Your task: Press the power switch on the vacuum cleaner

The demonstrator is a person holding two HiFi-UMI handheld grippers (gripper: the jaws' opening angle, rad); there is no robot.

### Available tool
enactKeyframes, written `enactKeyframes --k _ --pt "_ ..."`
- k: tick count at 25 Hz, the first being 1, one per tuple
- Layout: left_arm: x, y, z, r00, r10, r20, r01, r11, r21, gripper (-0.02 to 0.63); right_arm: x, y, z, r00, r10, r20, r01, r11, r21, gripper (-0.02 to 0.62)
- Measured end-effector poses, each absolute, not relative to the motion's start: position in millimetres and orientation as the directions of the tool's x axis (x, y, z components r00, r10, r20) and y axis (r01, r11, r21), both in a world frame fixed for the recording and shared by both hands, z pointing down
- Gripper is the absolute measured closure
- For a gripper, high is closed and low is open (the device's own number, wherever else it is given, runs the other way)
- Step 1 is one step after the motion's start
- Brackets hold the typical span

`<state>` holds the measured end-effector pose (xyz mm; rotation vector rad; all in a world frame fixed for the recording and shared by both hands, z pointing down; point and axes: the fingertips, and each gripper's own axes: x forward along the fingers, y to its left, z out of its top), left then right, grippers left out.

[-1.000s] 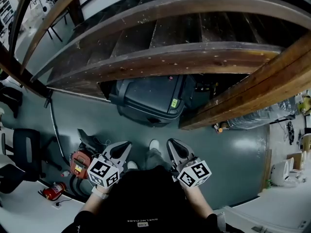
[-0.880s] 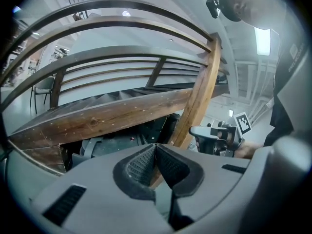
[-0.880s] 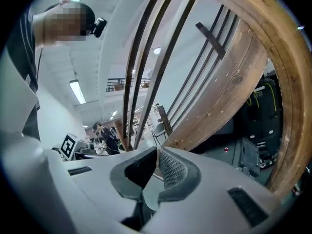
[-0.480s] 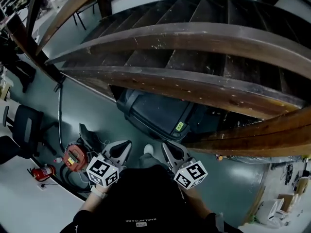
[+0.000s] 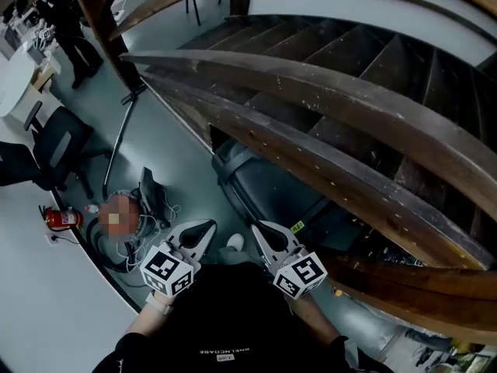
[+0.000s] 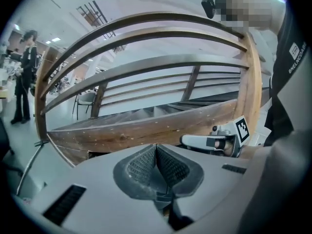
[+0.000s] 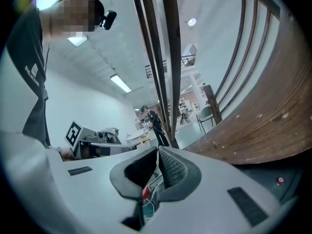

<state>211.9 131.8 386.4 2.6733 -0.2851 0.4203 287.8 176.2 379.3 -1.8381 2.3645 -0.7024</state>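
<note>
The red vacuum cleaner lies on the grey floor at the left, mostly under a mosaic patch, with its black hose (image 5: 103,249) curled round it. My left gripper (image 5: 206,227) is held close to my body, right of the vacuum and well above it, jaws shut and empty. My right gripper (image 5: 257,229) is beside it, also shut on nothing. In the left gripper view the ribbed pads (image 6: 146,162) meet at the left gripper's tip (image 6: 156,146), facing the wooden stairs. In the right gripper view the right gripper's jaws (image 7: 158,150) touch at the tip. No switch is visible.
A wooden staircase with curved rails (image 5: 326,92) fills the upper right. A black bin (image 5: 268,196) sits under it. A red fire extinguisher (image 5: 58,218) and a white wall edge lie at the left, with an office chair (image 5: 58,142) and a standing person (image 5: 68,26) further off.
The head view has swung left: stairs and bin slid to the right, the vacuum moved up in the picture. Both grippers stay shut near my body.
</note>
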Motion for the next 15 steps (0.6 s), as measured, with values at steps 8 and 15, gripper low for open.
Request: enactKeyframes --k 8,15 --pt "170 105 393 0.903 -0.273 0.331 -0.394 -0.834 0.385 0.591 238 129 385 -0.456 -0.86 0.229 -0.853 0.349 -0.388 0.561" --pt "108 67 402 0.869 -0.346 0.355 -0.469 -0.805 0.364 0.591 180 88 383 -0.529 -0.811 0.25 -0.823 0.42 -0.382 0.561"
